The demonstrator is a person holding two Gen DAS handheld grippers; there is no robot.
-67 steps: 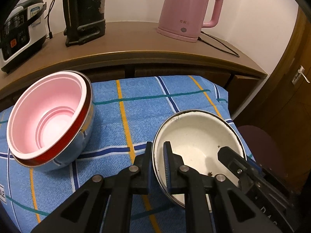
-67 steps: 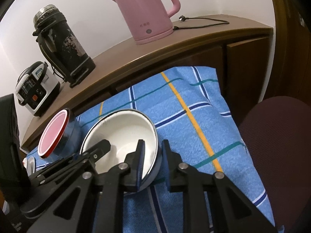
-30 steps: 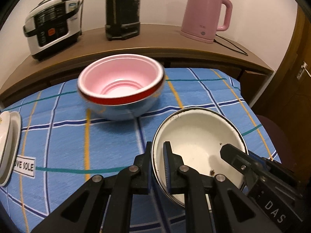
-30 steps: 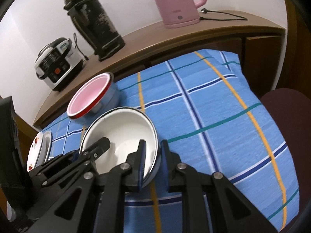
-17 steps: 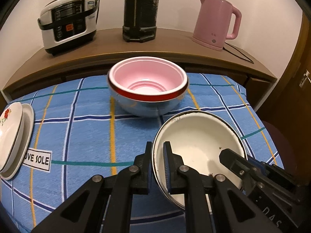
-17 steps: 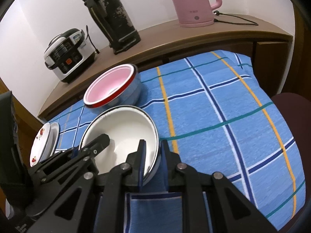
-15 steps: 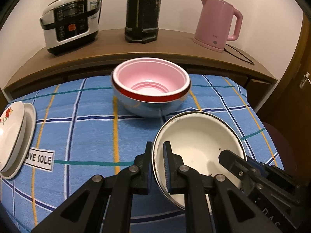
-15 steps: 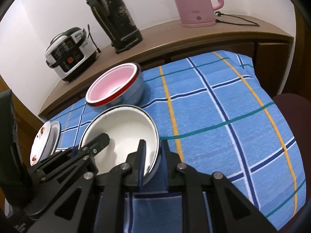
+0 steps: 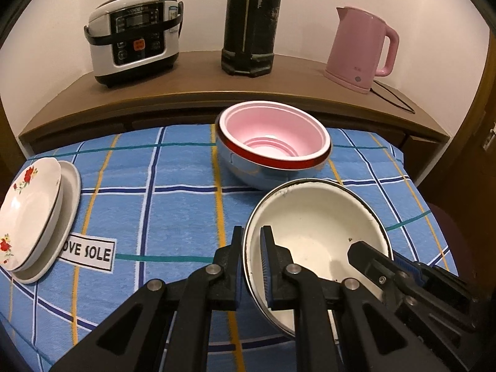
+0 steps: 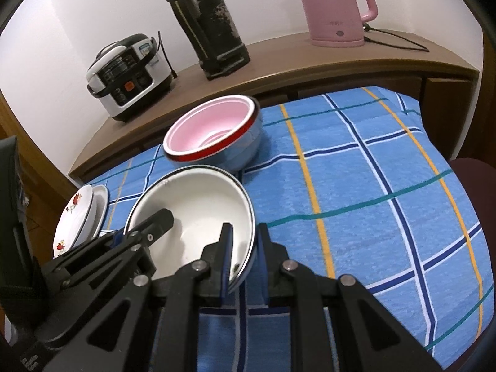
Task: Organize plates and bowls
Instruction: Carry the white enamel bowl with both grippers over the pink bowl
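Blue plaid-clothed table (image 9: pixel 173 186), pink-lined bowl (image 9: pixel 272 145), stacked plates (image 9: pixel 31 214), label (image 9: pixel 88 251)

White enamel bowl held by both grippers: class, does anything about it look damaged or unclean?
Yes. The white enamel bowl has dark chips along its far rim and small dark specks inside near the bottom. Both the left gripper and right gripper pinch its rim.

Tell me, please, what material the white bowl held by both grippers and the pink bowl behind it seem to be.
White bowl: probably enamelled metal; glossy white, thin dark rim with chipped spots. Pink bowl: looks like matte plastic with stepped rings, nested in a shiny, mirror-like bowl, likely steel.
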